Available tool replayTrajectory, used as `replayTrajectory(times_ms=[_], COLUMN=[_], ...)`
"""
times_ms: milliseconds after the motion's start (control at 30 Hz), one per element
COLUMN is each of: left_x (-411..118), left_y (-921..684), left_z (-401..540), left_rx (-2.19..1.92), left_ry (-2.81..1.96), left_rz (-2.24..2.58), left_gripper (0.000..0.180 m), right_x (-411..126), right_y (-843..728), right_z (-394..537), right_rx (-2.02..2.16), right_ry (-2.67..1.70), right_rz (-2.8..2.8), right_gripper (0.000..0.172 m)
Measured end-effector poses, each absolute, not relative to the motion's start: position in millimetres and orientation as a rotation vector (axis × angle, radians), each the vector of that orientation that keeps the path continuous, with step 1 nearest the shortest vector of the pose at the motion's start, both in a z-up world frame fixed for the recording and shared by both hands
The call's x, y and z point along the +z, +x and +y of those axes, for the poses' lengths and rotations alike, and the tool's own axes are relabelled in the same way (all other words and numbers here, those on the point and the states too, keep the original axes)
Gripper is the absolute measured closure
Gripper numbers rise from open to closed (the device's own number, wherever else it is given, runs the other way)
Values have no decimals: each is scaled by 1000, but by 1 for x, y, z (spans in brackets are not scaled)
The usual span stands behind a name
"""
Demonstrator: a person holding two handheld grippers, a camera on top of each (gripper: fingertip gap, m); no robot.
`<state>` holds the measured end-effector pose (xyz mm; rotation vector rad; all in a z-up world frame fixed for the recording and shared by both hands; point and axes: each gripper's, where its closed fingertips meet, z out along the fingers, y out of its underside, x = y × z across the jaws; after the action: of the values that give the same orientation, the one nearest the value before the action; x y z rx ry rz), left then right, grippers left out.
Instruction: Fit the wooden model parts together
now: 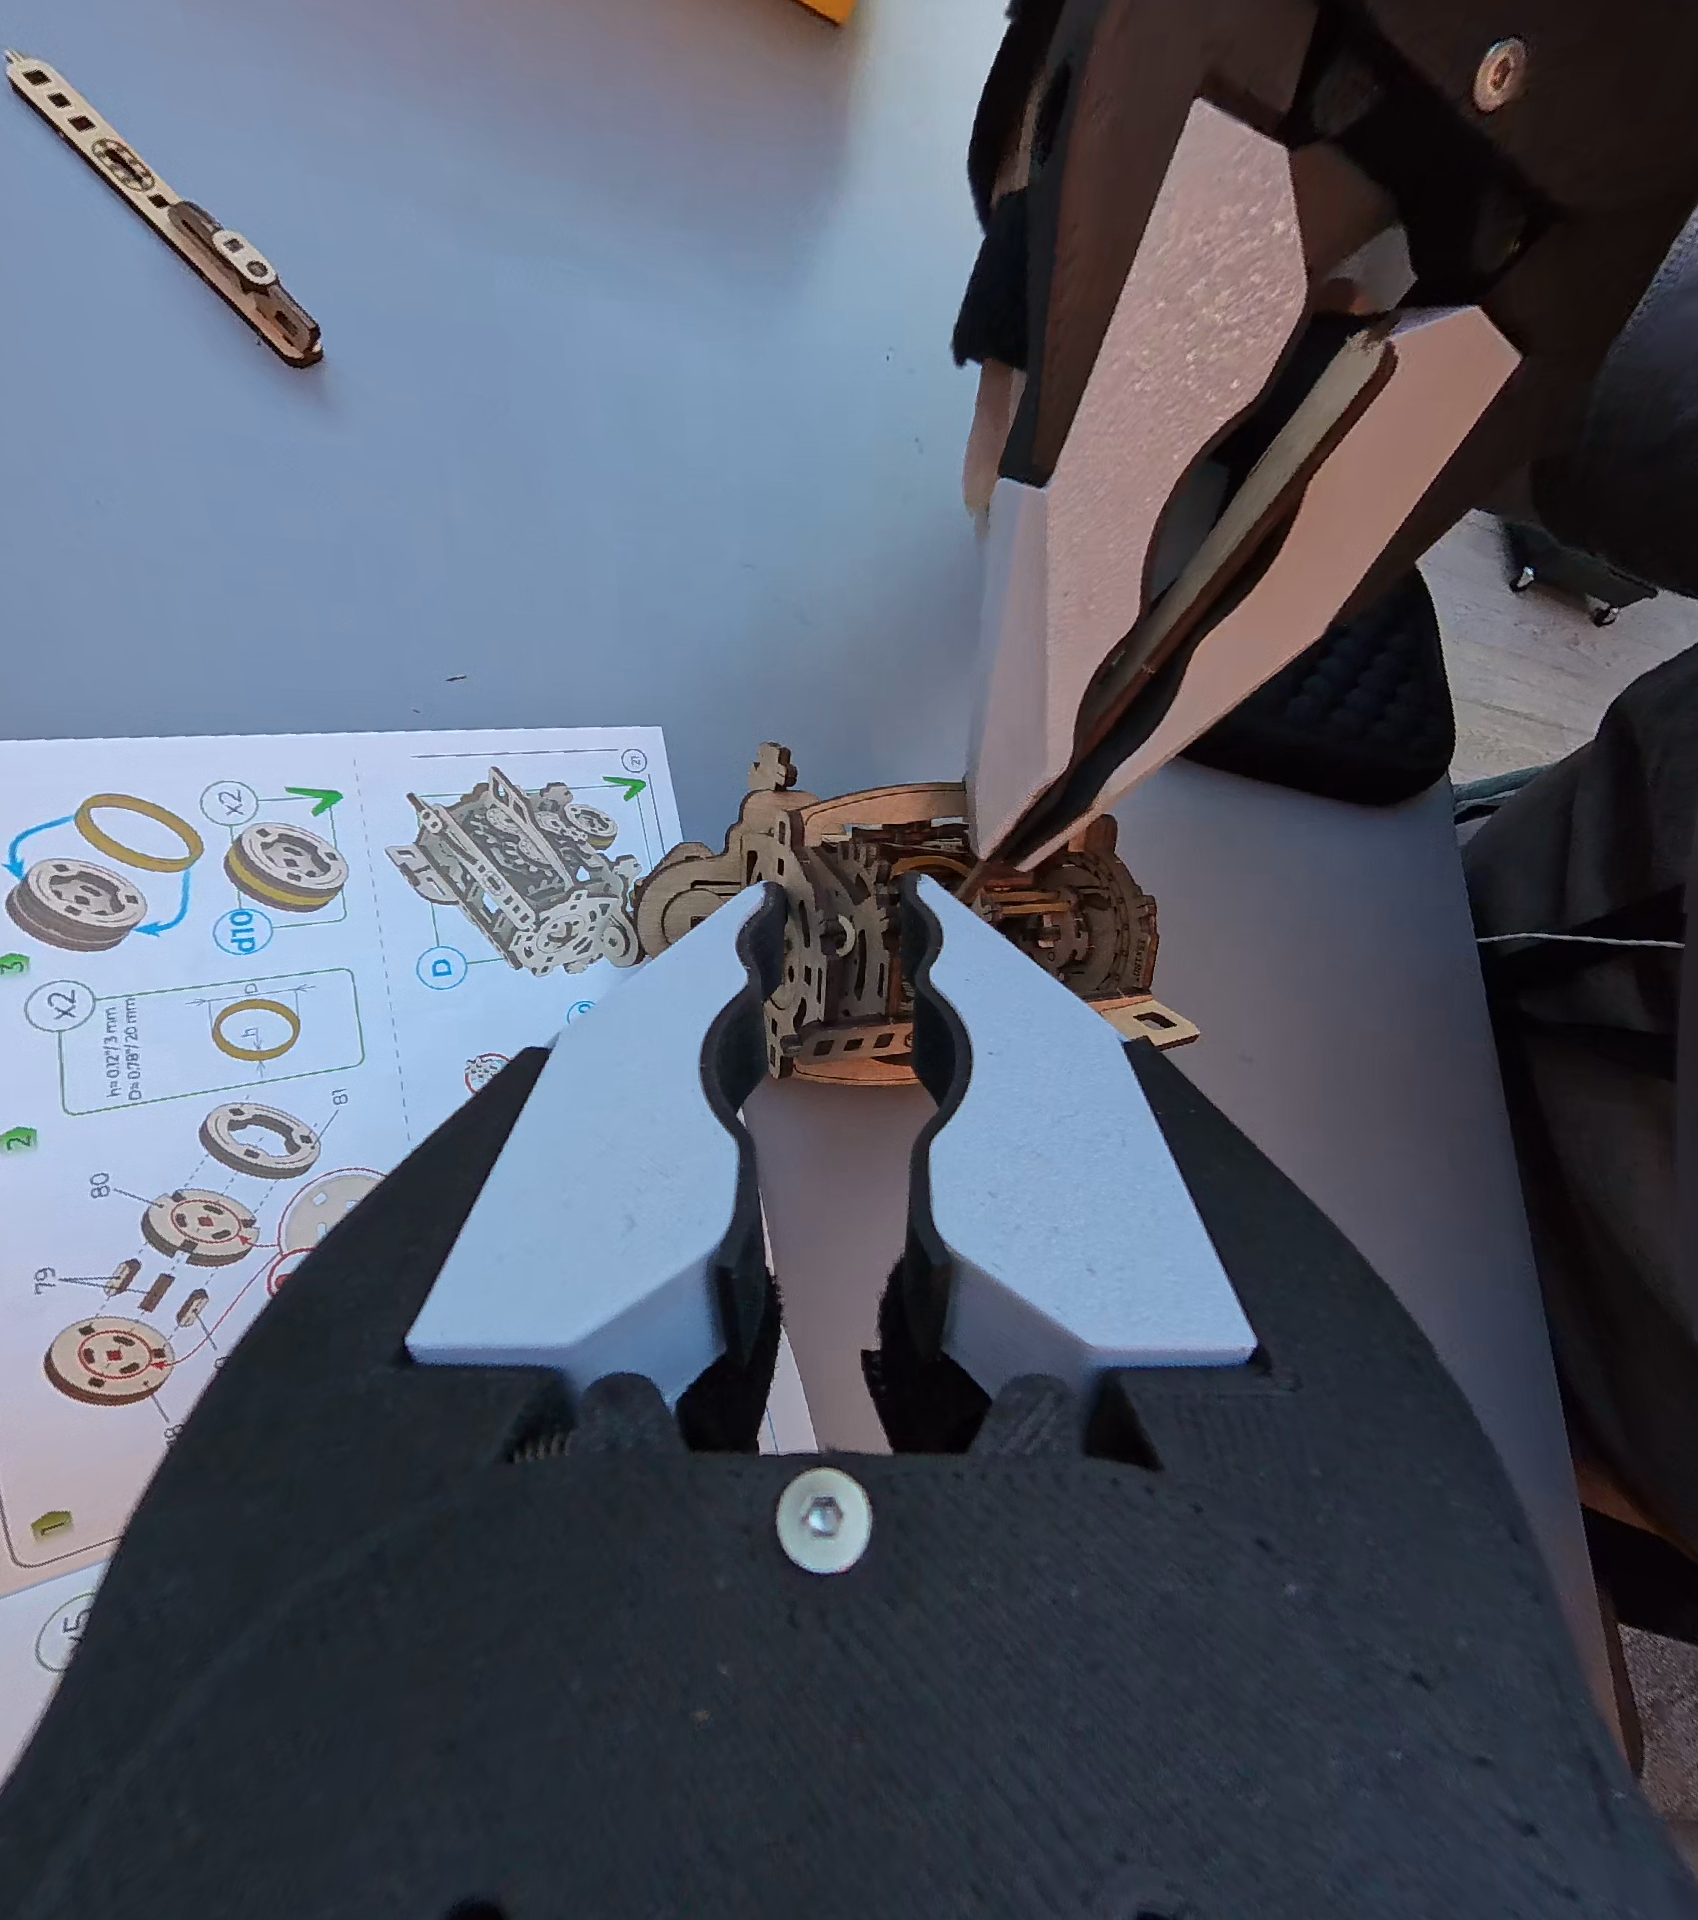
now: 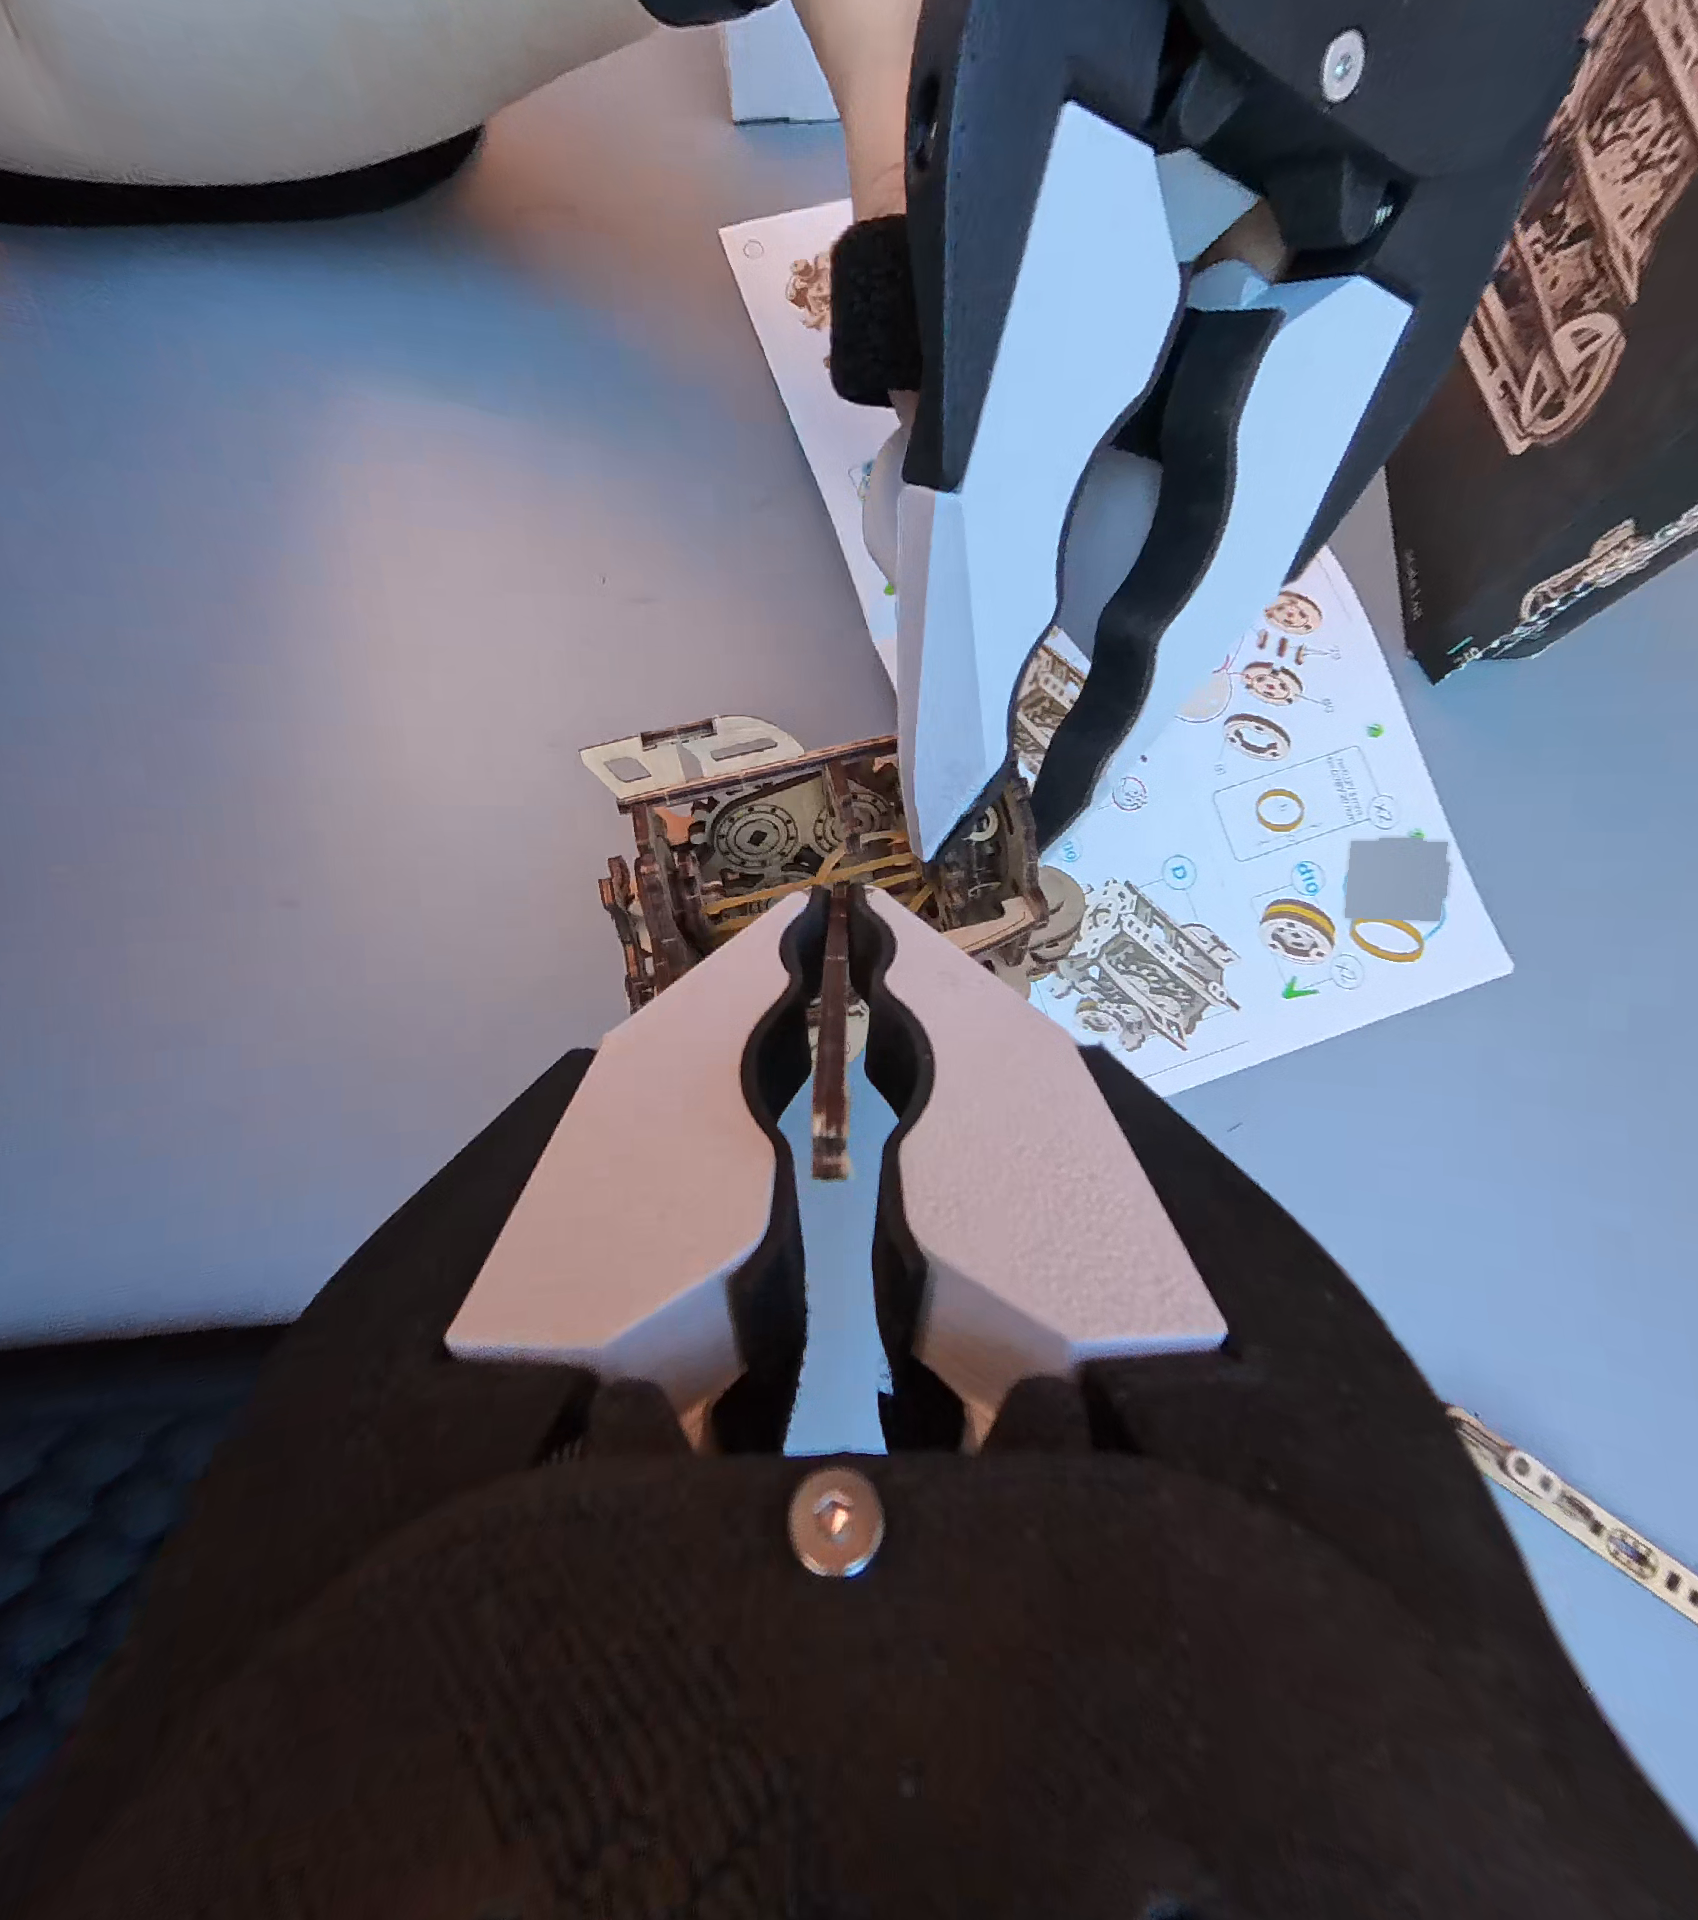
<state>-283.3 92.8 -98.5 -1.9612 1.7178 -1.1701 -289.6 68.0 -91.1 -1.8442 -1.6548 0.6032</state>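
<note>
Mid-insertion: right claw clenched on a thin wooden strip, tip at the rubber-banded top of the wooden model on the counter. Left claw clamped on the model's end wall, bracing. Next: strip aligned with its slot, pressed gently down.

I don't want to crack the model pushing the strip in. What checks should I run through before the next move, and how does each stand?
1. Right gripper shut on the thin wooden strip: ok.
2. Left gripper fingers clamp the wooden model: ok.
3. Strip tip at the model's open top: ok; lined up with a slot: cannot tell.
4. Rubber bands clear of the tip: not ok, they cross just under it.
5. Model sits flat on the table: cannot tell.
6. Spare slotted strip lies out of the way: ok.
</note>
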Motion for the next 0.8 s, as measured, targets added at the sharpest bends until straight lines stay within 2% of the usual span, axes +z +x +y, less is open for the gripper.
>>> replayTrajectory(times_ms=[800], left_x=[-102], left_y=[-282], left_z=[92], left_rx=[-1164], left_ry=[-1975], left_rz=[1729], left_gripper=[158], right_x=[-93], right_y=[-289], right_z=[52], right_rx=[674], right_ry=[-1892], right_rz=[-1706], right_gripper=[171])
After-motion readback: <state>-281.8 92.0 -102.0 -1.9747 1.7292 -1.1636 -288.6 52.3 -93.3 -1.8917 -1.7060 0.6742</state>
